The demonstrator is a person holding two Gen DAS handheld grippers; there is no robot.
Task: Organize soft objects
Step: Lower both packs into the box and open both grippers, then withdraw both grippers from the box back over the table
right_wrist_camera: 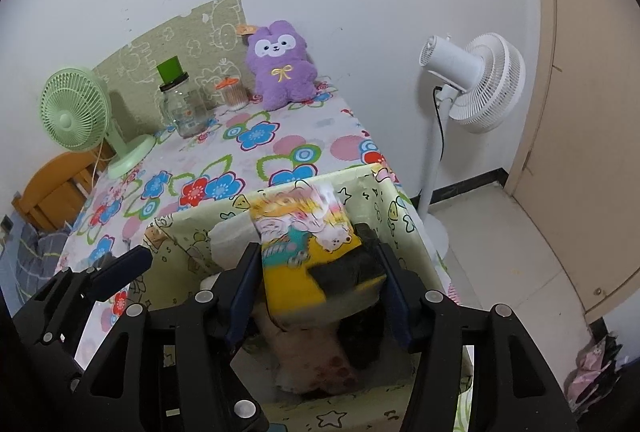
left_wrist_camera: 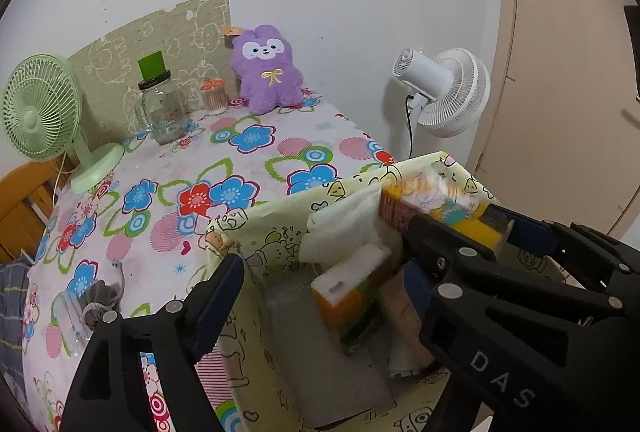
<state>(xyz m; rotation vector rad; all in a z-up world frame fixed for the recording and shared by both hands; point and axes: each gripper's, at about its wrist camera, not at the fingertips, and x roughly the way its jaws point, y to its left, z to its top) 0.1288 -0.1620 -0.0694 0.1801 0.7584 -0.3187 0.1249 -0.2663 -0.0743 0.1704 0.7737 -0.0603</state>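
Two grippers are at the yellow cartoon-print fabric bin (right_wrist_camera: 372, 188), which sits at the near right corner of the tabletop with the floral tablecloth (left_wrist_camera: 256, 156). The right gripper (right_wrist_camera: 318, 274) has its fingers squeezed onto both sides of a yellow tissue pack (right_wrist_camera: 308, 244) with cartoon animals on it, held over the open top of the bin; the pack looks a bit motion-blurred. The left gripper (left_wrist_camera: 320, 244) is spread wide with nothing clamped; its left finger (left_wrist_camera: 224, 284) sits right at the bin's left rim, touching or nearly so, can't quite tell.

Inside the bin there's an orange tissue pack (left_wrist_camera: 348, 296) leaning tilted, white tissue (left_wrist_camera: 344, 228) bunched against the back wall, and some pinkish soft stuff at the bottom that's too blurry to name.

Along the far edge of the tabletop: a purple plush bunny (left_wrist_camera: 268, 72) propped against the wall, a small cotton swab jar (left_wrist_camera: 214, 96) beside it, a glass jar (left_wrist_camera: 164, 108) and, at the left edge, a green desk fan (left_wrist_camera: 44, 112). A white standing fan (right_wrist_camera: 476, 80) is on the floor off the right side.
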